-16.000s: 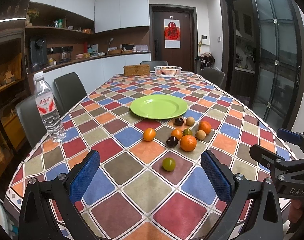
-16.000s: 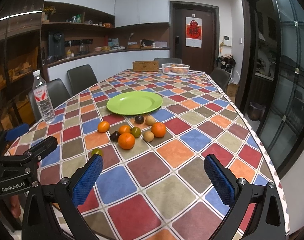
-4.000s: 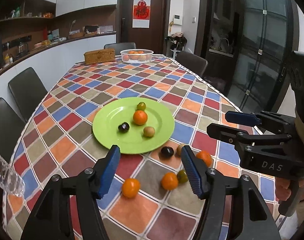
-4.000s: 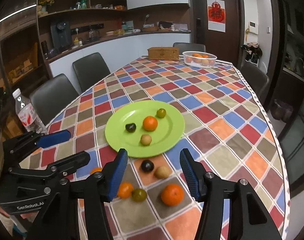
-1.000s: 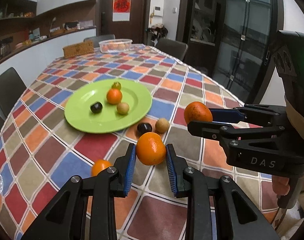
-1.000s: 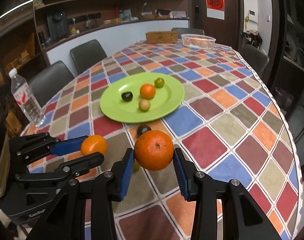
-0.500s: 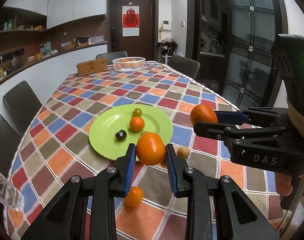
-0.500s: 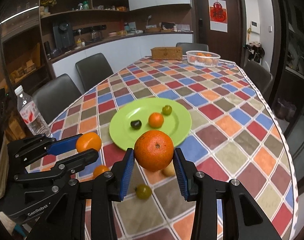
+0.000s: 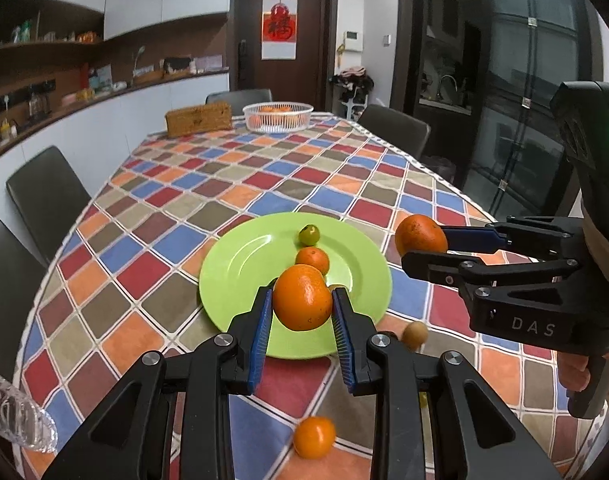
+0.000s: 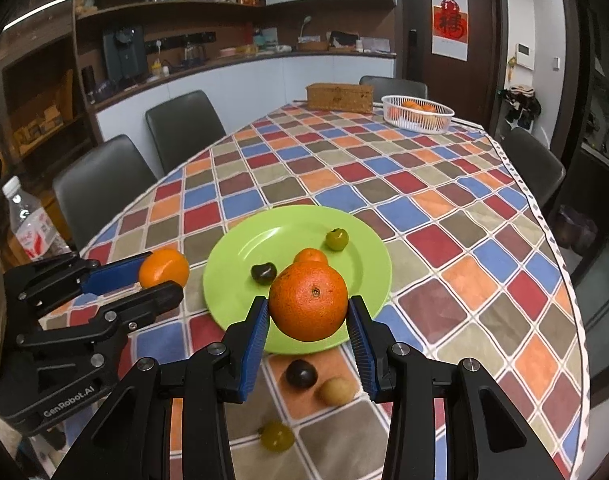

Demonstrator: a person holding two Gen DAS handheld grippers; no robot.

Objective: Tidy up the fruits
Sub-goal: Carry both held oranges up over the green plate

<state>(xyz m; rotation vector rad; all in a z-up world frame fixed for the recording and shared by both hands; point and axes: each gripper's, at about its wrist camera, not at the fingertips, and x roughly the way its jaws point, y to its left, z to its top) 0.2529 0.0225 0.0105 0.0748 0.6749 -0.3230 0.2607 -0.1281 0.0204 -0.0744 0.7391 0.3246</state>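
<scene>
My left gripper [image 9: 302, 308] is shut on an orange [image 9: 302, 297] and holds it above the near rim of the green plate [image 9: 240, 256]. My right gripper [image 10: 309, 318] is shut on a larger orange [image 10: 308, 300], also above the plate's [image 10: 240, 256] near edge. The plate holds a small orange [image 10: 310, 256], a green fruit [image 10: 337, 239] and a dark fruit [image 10: 263, 272]. On the cloth near me lie a dark fruit [image 10: 301, 373], a tan fruit [image 10: 337, 390], a green fruit [image 10: 278, 436] and a small orange [image 9: 314, 437].
The table has a checkered cloth [image 9: 264, 184]. A white basket of oranges [image 10: 418, 114] and a wicker box [image 10: 339, 98] stand at the far end. A water bottle [image 10: 30, 226] stands at the left edge. Dark chairs [image 10: 100, 184] line both sides.
Both grippers, each holding its orange, have moved forward and now hang nearer the plate. The loose fruits on the cloth lie lower in view.
</scene>
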